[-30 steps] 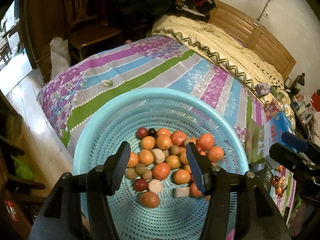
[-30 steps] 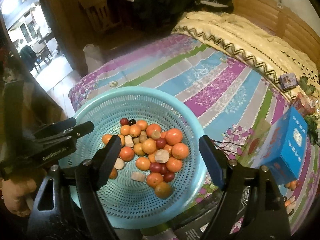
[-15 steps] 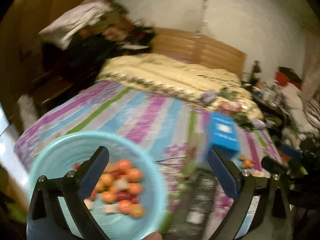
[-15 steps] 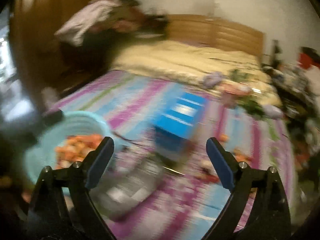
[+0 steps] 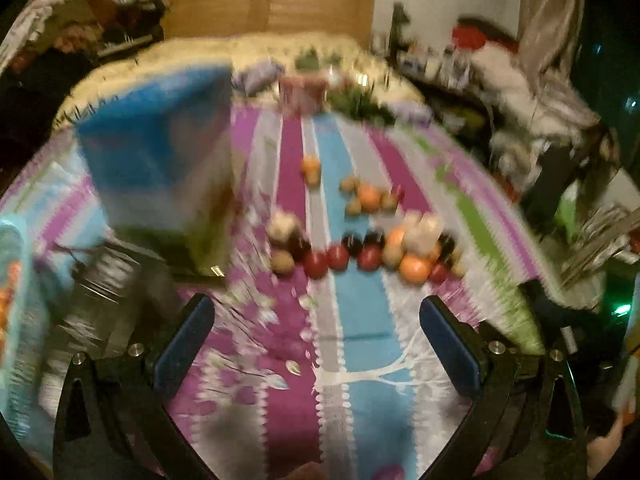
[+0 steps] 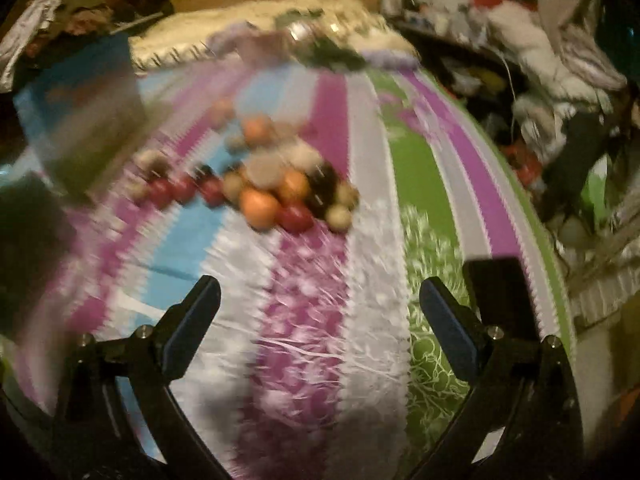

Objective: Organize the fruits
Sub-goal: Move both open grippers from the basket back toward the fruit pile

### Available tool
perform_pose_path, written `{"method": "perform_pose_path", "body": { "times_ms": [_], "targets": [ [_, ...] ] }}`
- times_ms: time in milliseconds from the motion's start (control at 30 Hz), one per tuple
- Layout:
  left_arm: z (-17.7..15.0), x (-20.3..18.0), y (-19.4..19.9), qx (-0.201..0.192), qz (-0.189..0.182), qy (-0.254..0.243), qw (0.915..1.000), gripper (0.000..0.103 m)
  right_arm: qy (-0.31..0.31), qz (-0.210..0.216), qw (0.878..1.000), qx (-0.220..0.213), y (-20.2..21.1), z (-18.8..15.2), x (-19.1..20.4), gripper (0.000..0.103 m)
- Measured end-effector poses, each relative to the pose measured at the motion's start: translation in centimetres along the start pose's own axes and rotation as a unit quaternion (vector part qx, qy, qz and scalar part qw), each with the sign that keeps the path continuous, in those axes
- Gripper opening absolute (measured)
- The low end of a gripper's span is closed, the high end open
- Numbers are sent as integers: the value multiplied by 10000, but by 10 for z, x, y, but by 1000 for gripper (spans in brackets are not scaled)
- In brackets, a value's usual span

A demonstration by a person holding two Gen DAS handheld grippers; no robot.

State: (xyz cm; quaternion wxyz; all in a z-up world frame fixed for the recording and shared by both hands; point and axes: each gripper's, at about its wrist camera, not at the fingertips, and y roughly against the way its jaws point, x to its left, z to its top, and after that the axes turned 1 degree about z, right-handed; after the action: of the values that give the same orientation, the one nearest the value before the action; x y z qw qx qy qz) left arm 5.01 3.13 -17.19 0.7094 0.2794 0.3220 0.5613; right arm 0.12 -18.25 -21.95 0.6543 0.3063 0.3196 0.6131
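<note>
Both claws empty: left claw [image 5: 314, 336] wide, right claw [image 6: 320, 312] opening; loose fruits [image 5: 372, 248] on the bed [image 5: 360, 360] remain unsorted, it seems

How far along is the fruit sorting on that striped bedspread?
Partly done, it seems: a cluster of fruits already lies on the bedspread, some reds in a rough row. Nothing is in hand: the left hand-held gripper is open and empty, and the right hand-held gripper is opening with nothing between its fingers. Left: fruit remains in the teal basket at the edge, though blur hides details.
</note>
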Motion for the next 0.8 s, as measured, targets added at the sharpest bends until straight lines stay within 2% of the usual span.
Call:
{"method": "perform_pose_path", "body": {
  "times_ms": [133, 267, 333, 400, 533, 600, 800],
  "targets": [
    [-26, -2, -56, 452, 271, 83, 9986, 103, -194, 52, 9997, 139, -24, -12, -14, 100],
    [-42, 2, -84, 677, 561, 65, 9961, 103, -241, 118, 9994, 199, -37, -21, -16, 100],
    [-48, 4, -95, 869, 650, 62, 9941, 103, -245, 16, 9992, 314, -46, -26, -17, 101],
    [-52, 3, -99, 825, 726, 17, 9939, 103, -229, -203, 9990, 318, -46, -30, -18, 103],
    [-55, 1, -99, 780, 756, -1, 9941, 103, -595, -118, 9977, 313, -44, -30, -27, 103],
    [-56, 3, -99, 787, 732, 26, 9942, 103, -504, -176, 9979, 373, -48, -27, -24, 103],
    [-53, 5, -101, 758, 687, 47, 9947, 103, -327, -176, 9992, 162, -53, -27, -19, 103]
  ]
}}
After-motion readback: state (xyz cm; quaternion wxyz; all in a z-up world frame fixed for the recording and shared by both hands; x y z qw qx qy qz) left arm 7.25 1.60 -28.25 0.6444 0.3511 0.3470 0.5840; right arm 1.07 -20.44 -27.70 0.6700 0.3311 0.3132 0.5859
